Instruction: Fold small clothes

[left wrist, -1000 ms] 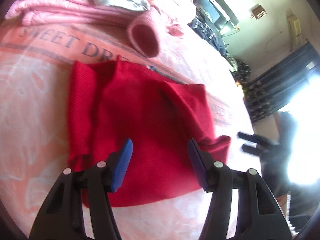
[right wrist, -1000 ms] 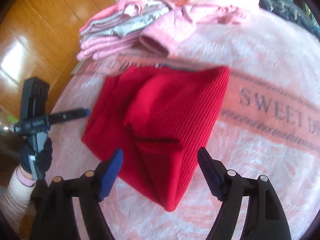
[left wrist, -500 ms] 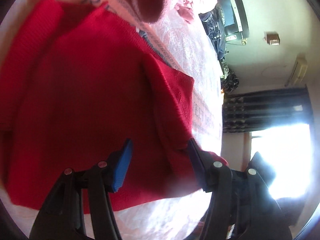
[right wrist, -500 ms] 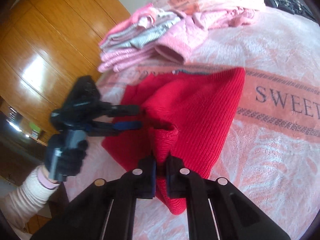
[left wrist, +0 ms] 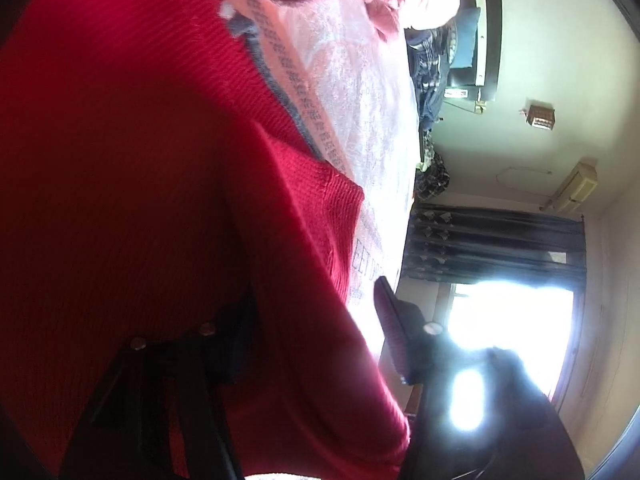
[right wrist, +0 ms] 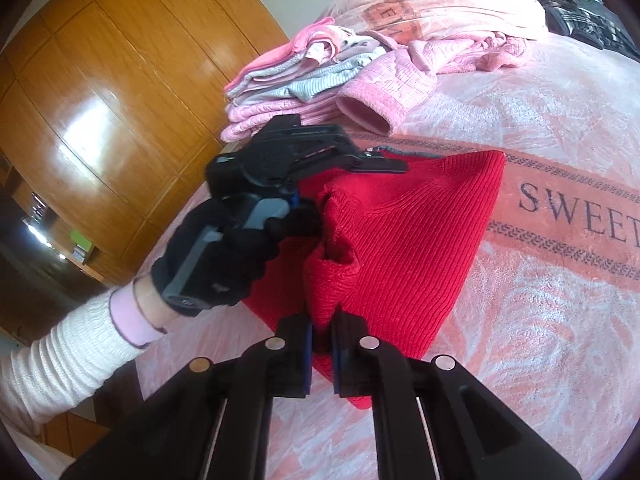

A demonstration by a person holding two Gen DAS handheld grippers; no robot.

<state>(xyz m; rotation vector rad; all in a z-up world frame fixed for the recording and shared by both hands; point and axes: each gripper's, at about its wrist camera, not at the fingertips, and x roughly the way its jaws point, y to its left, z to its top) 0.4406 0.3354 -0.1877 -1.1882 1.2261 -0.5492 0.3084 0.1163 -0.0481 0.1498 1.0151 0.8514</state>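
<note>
Now my right hand-held gripper [right wrist: 321, 338] is clenched on a raised pleat of the red ribbed knit garment [right wrist: 404, 240]; a second ago its jaws stood wide above the flat cloth, so the fold has begun. My left hand-held gripper [right wrist: 376, 162], open, has moved in over the garment's far edge. The knit is soft, thick and corded, lying on the fleecy pink bed blanket [right wrist: 540, 320]. Beyond sits a stack of folded pink clothes [right wrist: 304, 80].
</note>
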